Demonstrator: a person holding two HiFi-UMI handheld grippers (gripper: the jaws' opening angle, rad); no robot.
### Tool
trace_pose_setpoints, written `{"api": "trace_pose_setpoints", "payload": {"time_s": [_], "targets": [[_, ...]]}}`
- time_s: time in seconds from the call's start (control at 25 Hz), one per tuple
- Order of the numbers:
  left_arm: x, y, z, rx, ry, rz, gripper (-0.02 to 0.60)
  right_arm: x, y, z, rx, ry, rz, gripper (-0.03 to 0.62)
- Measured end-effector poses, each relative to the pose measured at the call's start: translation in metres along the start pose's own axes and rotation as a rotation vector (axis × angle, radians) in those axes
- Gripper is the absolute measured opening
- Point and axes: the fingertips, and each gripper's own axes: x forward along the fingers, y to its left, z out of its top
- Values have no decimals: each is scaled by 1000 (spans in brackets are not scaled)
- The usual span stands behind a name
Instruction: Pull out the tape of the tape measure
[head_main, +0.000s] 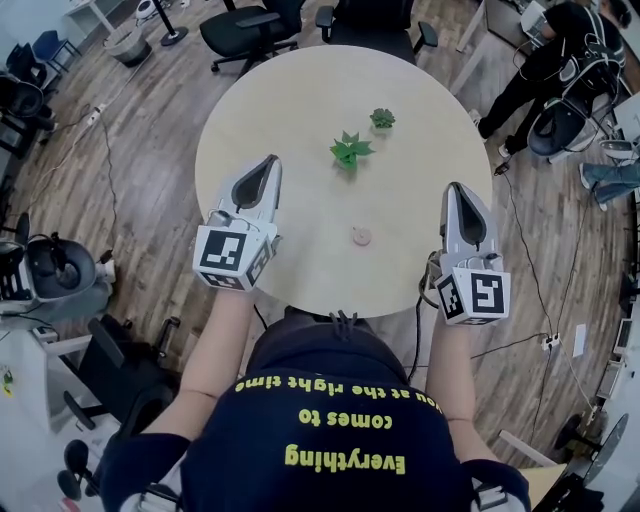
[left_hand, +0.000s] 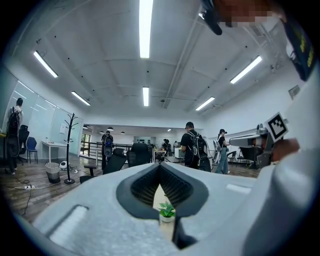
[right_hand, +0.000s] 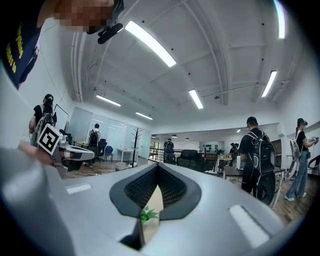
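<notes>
A small round pinkish tape measure (head_main: 362, 236) lies on the pale round table (head_main: 300, 110), near its front edge and between my two grippers. My left gripper (head_main: 272, 160) hovers over the table's left part, jaws shut with nothing in them, well to the left of the tape measure. My right gripper (head_main: 455, 188) is held at the table's right edge, also shut and empty. In the left gripper view the closed jaws (left_hand: 160, 167) point level across the table. The right gripper view shows its closed jaws (right_hand: 157, 167) the same way. The tape measure is hidden in both gripper views.
Two small potted green plants (head_main: 350, 150) (head_main: 382, 119) stand at the table's middle and back. One plant (left_hand: 166, 211) shows through the left jaws' gap, one (right_hand: 147, 215) through the right's. Office chairs (head_main: 250, 30) stand behind the table, and people stand around the room.
</notes>
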Motion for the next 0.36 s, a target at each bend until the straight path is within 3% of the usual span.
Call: {"api": "trace_pose_setpoints", "payload": {"time_s": [0.36], "targets": [[1, 14, 1, 3, -15, 29, 2, 6, 3, 2, -20, -6, 7, 12]]}}
